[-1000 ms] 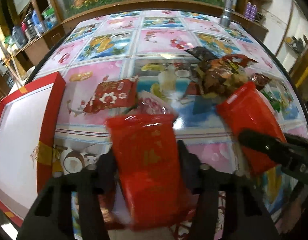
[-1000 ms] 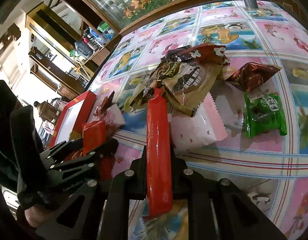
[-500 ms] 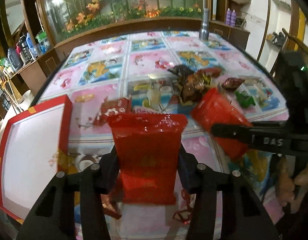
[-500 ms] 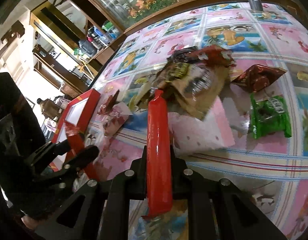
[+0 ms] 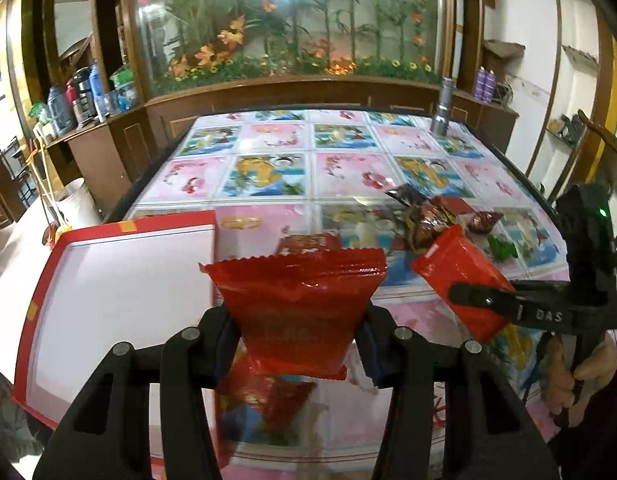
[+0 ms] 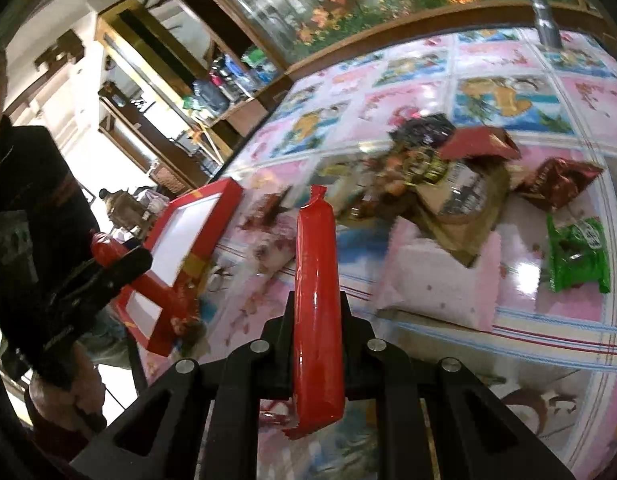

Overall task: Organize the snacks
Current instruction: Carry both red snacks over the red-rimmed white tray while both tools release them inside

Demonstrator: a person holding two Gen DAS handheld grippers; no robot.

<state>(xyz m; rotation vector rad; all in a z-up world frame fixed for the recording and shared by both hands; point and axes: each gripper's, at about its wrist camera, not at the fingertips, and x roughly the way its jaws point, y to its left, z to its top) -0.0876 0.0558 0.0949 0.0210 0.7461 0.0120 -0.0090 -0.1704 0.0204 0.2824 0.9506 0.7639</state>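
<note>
Progress: early. Your left gripper & right gripper each clamp a red snack pack, held above table. Red box at left edge looks empty; pile mid-table remains.

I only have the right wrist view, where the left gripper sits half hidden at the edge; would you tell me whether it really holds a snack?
Observer: Yes. In the left wrist view the left gripper is shut on the left red packet, seen flat-on and pinched at both side edges.
Operator: Thank you. Is that packet over the box?
Observer: Not quite, I think. The red box lies to its left, and the packet hangs about level with the box's right wall.
Operator: My own packet looks like a thin strip here.
Observer: From the left it is broad and flat: the right red packet, tilted, with the right gripper clamped across its lower part.
</note>
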